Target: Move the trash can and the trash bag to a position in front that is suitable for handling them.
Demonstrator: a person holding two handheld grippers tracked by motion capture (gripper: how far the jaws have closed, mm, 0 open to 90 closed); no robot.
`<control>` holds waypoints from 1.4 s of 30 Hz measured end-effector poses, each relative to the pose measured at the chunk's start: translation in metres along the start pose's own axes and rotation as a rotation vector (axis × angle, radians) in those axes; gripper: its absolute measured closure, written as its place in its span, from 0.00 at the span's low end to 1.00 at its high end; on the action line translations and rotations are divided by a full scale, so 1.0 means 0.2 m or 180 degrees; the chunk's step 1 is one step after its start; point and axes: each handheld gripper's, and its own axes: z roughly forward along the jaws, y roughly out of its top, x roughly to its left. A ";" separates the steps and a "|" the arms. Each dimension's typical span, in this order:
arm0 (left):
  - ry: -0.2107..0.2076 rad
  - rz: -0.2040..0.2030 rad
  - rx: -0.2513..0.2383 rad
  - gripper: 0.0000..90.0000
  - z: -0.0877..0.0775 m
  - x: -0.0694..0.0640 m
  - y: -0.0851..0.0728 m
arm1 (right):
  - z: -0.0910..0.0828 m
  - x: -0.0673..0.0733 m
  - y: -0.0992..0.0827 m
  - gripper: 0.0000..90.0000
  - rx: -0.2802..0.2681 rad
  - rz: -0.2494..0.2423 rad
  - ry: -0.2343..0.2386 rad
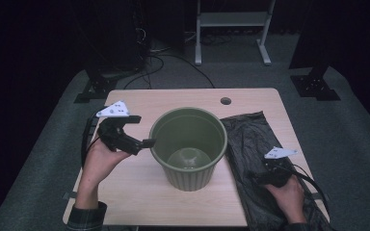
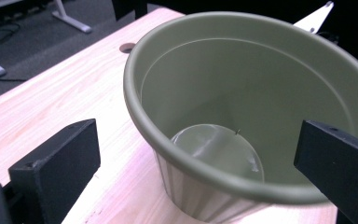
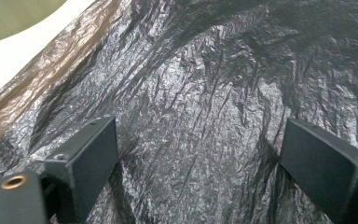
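Pale wood table (image 1: 139, 192): ribbed green pot (image 1: 189, 147), crinkled black bag (image 1: 255, 159); both tools (image 1: 147, 143) (image 1: 256, 179) gape empty.

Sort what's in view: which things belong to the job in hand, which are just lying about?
In the job:
- round olive-green plastic bin, empty
- crinkled black plastic bag, flat on the table
- left gripper, open beside the bin
- right gripper, open over the bag

Lying about:
- white metal stand legs
- floor cables

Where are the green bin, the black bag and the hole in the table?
bin (image 1: 189, 179), high view, on its ribbed outer wall.
bag (image 1: 250, 139), high view, on the crinkled plastic lying flat right of the bin.
hole (image 1: 225, 101), high view, on the round opening near the table's far edge.
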 end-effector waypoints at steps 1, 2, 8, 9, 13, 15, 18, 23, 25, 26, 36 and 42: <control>0.0015 0.0002 -0.0008 0.00 -0.02 -0.01 -0.01 | 0.00 0.00 0.00 0.11 0.0000 -0.0001 -0.0001; 0.0033 0.0007 -0.0023 0.00 -0.04 -0.02 -0.02 | 0.00 0.00 0.00 0.11 0.0001 -0.0001 0.0001; 0.0146 -0.0016 -0.0046 0.00 -0.11 -0.07 -0.14 | 0.00 0.00 0.00 0.11 0.0000 0.0003 -0.0002; 0.0152 -0.0021 -0.0044 0.00 -0.11 -0.07 -0.17 | 0.00 0.00 0.00 0.11 -0.0001 0.0003 -0.0002; 0.0147 -0.0024 0.0005 0.00 -0.08 -0.09 -0.26 | 0.00 0.00 0.00 0.11 -0.0002 0.0005 -0.0005; 0.0177 0.0004 0.0059 0.00 -0.06 -0.10 -0.31 | 0.00 0.00 0.00 0.11 -0.0003 0.0004 -0.0004; 0.0146 -0.0030 0.0101 0.00 -0.01 -0.10 -0.38 | 0.00 0.00 0.00 0.11 -0.0002 0.0004 -0.0003; 0.0093 -0.0046 0.0137 0.00 0.06 -0.10 -0.49 | 0.00 0.00 0.00 0.11 -0.0002 0.0005 -0.0002; 0.0092 -0.0009 0.0164 0.00 0.10 -0.11 -0.52 | 0.00 0.00 0.00 0.11 -0.0002 0.0004 -0.0002; 0.0109 0.0002 0.0234 0.00 0.13 -0.11 -0.54 | 0.00 0.00 0.00 0.11 -0.0002 0.0004 -0.0002; 0.0152 -0.0072 0.0399 0.00 0.27 -0.06 -0.69 | 0.00 0.00 0.00 0.11 0.0000 0.0005 0.0000; 0.0130 -0.0104 0.0458 0.00 0.33 -0.03 -0.75 | 0.00 0.00 0.00 0.11 -0.0001 0.0003 0.0000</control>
